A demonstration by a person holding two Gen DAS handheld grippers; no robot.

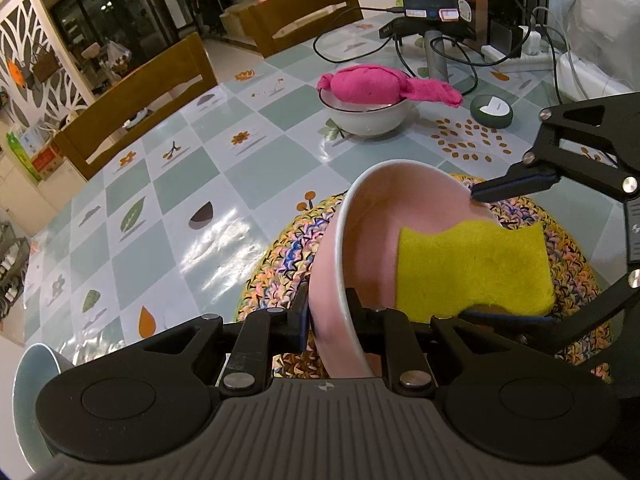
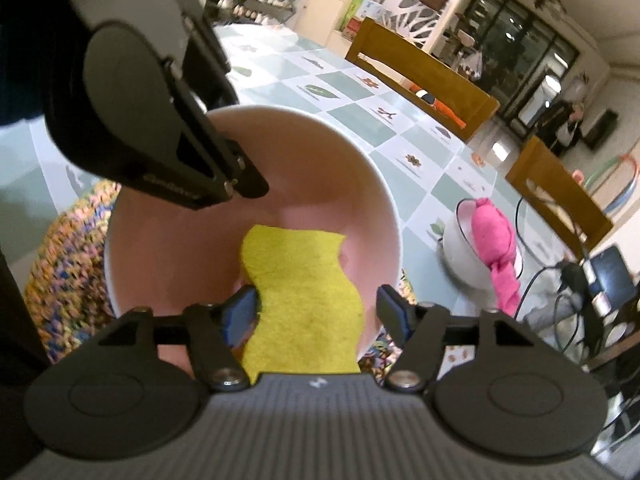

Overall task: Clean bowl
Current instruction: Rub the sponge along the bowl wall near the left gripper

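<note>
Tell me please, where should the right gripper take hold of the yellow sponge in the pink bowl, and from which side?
Probably at the yellow sponge's narrow waist, where its wavy edges curve inward, with one finger on each long edge. Come from above through the open mouth of the pink bowl, since the wall blocks a sideways approach. The right gripper already straddles the sponge, jaws open. The left gripper holds the bowl's rim, tilted.
</note>
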